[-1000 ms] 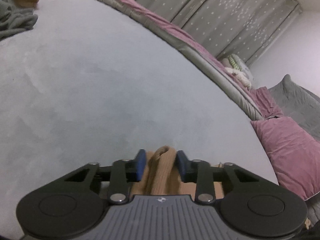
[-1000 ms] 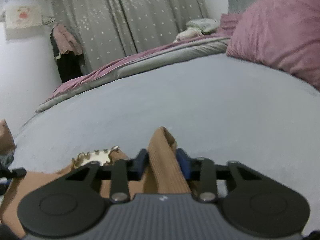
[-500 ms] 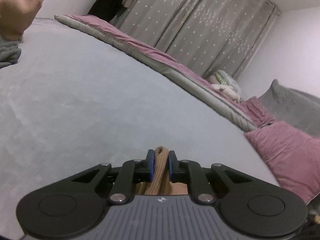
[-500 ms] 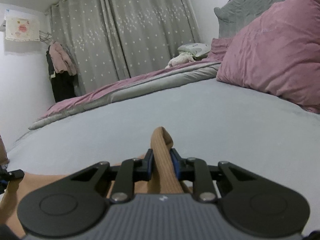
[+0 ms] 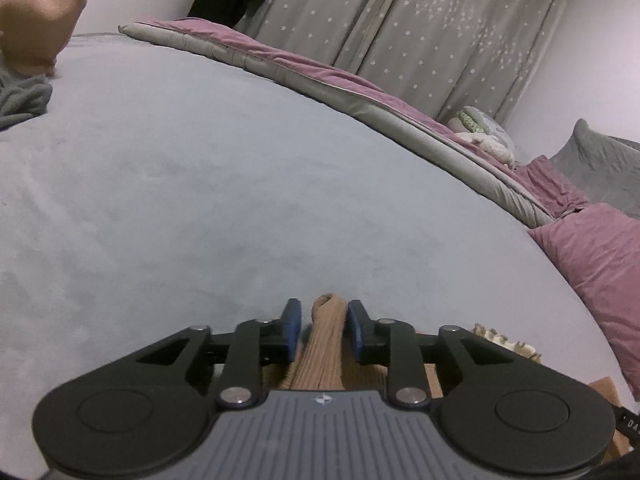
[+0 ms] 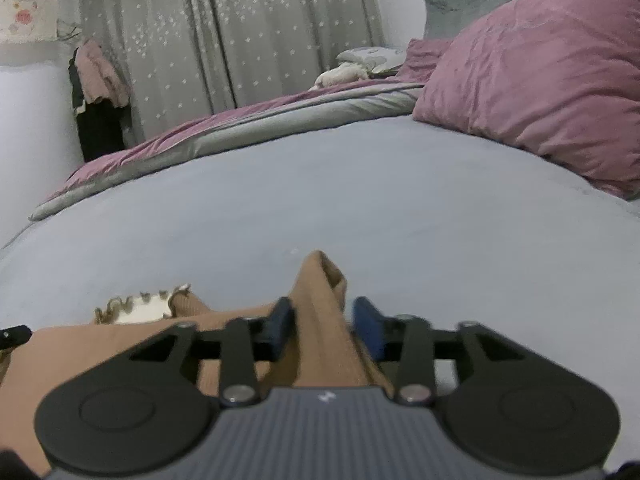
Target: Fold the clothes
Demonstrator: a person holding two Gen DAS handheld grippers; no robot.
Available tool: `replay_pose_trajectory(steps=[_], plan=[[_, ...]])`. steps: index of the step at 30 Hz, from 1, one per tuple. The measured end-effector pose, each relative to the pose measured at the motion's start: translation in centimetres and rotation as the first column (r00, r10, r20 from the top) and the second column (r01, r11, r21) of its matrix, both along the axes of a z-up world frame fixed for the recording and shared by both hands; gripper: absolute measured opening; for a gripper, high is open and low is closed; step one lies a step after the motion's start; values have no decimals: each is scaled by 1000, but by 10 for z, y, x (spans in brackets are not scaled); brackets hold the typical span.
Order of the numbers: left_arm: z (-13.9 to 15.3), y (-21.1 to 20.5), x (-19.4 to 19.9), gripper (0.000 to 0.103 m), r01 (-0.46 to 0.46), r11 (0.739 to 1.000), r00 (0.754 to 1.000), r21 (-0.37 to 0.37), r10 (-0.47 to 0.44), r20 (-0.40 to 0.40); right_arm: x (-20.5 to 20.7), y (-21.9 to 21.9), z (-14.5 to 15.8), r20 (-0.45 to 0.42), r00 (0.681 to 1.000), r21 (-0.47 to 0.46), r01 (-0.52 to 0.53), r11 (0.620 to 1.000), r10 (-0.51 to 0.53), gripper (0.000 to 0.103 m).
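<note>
**Garment released on bed: handling notes**

I see one tan ribbed-knit garment (image 6: 320, 320) with a cream lace collar (image 6: 140, 308) lying on the grey-blue bedspread (image 5: 200, 200). It looks soft, light and limp; I judge the bunched edge folds the best hold. Left gripper (image 5: 324, 330): jaws parted, fold between them unclamped. Right gripper (image 6: 324, 328): likewise parted. Two grippers, one garment.

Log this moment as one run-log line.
task: fold clothes | left gripper: open, tan ribbed garment between jaws | right gripper: open, same garment between jaws | surface: grey bed
</note>
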State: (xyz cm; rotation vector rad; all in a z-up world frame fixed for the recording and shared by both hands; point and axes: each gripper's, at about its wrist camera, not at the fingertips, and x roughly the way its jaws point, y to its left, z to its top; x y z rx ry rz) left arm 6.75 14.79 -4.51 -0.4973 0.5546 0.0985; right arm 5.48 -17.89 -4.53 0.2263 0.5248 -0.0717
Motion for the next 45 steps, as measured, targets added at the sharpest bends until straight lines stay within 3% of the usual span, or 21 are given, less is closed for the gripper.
replay_pose_trajectory(steps=[1, 7, 14, 22, 27, 32, 35, 45], plan=[[4, 0, -1, 44, -18, 1000, 1000, -8, 18, -5, 0, -1, 3, 4, 1000, -3, 5, 1000, -5, 52], [27, -5, -17, 62, -81, 997, 996, -10, 81, 40, -11, 5, 25, 77, 997, -43, 20, 999, -16, 77], [34, -28, -23, 67, 5, 998, 997, 57, -9, 78, -27, 38, 38, 133, 987, -128, -70, 989, 87, 82], [21, -63, -18, 68, 156, 967, 985, 203, -168, 46, -31, 78, 29, 76, 971, -195, -210, 958, 228, 83], [15, -74, -14, 70, 184, 942, 980, 279, -197, 22, -24, 77, 17, 12, 976, -191, -211, 959, 217, 83], [10, -77, -9, 72, 195, 934, 979, 300, -204, -1, -13, 66, 4, -47, 982, -165, -187, 968, 182, 82], [10, -74, -10, 73, 192, 944, 980, 268, -198, -6, -14, 70, 4, -48, 982, -192, -190, 963, 184, 83], [31, -39, -18, 73, 134, 990, 991, 47, -133, -10, -19, 55, 19, -41, 983, -107, -181, 978, 178, 91]])
